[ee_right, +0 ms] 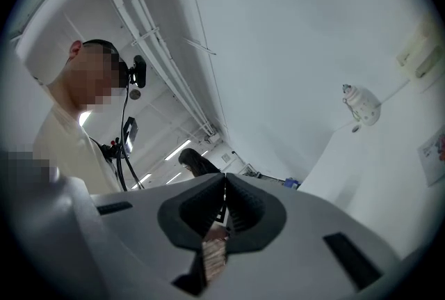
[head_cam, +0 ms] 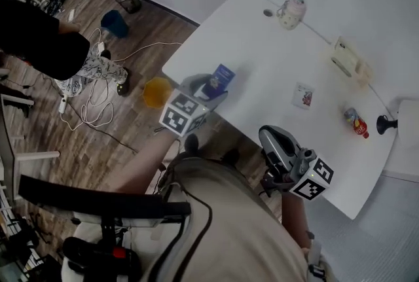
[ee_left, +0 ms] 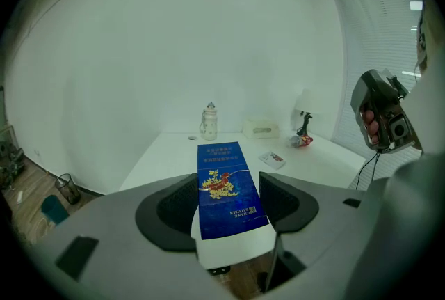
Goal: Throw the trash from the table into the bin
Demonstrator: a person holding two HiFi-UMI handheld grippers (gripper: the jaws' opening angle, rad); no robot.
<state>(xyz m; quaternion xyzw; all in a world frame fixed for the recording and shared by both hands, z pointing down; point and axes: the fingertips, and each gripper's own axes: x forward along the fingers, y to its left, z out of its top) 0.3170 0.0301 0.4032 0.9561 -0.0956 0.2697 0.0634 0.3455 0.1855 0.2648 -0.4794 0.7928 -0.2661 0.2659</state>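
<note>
Clamping the blue packet [ee_left: 222, 166] only by its sides, the left claw [ee_left: 228, 188] could drop it short of the yellow bin [head_cam: 156, 91]; right claw [ee_right: 224, 211] closed, empty.

- Head view, centre: blue box [head_cam: 221, 80] partly hidden behind the left gripper [head_cam: 211, 91].
- Upper left: person [head_cam: 36, 38] in dark clothes, cut off by the frame edge.
- Right of centre: card [head_cam: 303, 95], print too small to read.
</note>
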